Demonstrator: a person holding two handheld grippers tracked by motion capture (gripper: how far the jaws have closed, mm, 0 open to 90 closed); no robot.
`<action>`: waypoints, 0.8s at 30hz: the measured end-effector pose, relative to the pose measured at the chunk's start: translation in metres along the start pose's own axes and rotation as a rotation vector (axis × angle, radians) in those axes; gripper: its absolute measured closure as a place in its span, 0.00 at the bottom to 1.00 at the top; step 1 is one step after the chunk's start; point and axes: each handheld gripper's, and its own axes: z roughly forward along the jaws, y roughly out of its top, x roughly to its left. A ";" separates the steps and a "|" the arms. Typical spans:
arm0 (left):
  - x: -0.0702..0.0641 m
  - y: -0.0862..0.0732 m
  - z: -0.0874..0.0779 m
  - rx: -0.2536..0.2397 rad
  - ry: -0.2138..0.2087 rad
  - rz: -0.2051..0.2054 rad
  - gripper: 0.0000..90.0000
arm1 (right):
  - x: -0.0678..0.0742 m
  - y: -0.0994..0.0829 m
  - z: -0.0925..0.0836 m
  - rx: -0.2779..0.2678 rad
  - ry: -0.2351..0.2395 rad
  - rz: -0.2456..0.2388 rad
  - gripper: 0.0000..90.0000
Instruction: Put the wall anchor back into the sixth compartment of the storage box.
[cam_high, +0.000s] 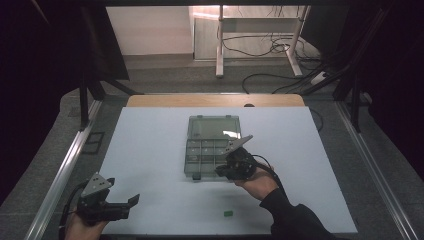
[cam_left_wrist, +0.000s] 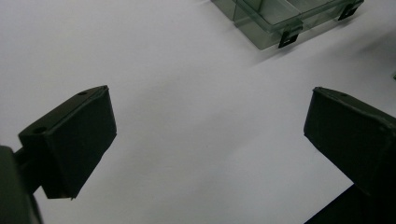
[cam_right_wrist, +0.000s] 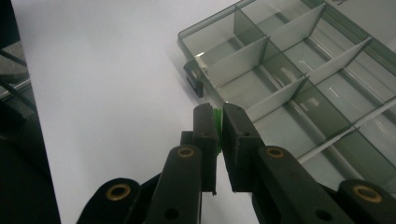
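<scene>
Right tongs (cam_right_wrist: 218, 122) pinch green piece (cam_right_wrist: 217, 117) above organizer box (cam_right_wrist: 299, 79) edge; left tongs (cam_left_wrist: 205, 135) gape empty.

I see a worktop (cam_high: 150, 150) with a white surface and a wooden strip along its far edge. A clear compartment box (cam_high: 212, 145) lies near its centre, lid open and folded back flat. A small green piece (cam_high: 227, 213) lies near the front edge, well apart from the box.
</scene>
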 end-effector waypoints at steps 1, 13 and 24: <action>0.000 0.000 0.000 0.001 0.000 0.000 0.03 | -0.001 0.001 0.001 -0.002 -0.004 -0.001 0.93; 0.000 0.000 0.000 0.005 -0.001 0.004 0.03 | -0.010 0.013 0.011 -0.032 -0.029 0.013 0.93; 0.000 0.000 0.000 0.006 -0.003 0.004 0.03 | -0.013 0.024 0.025 -0.033 -0.045 0.008 0.93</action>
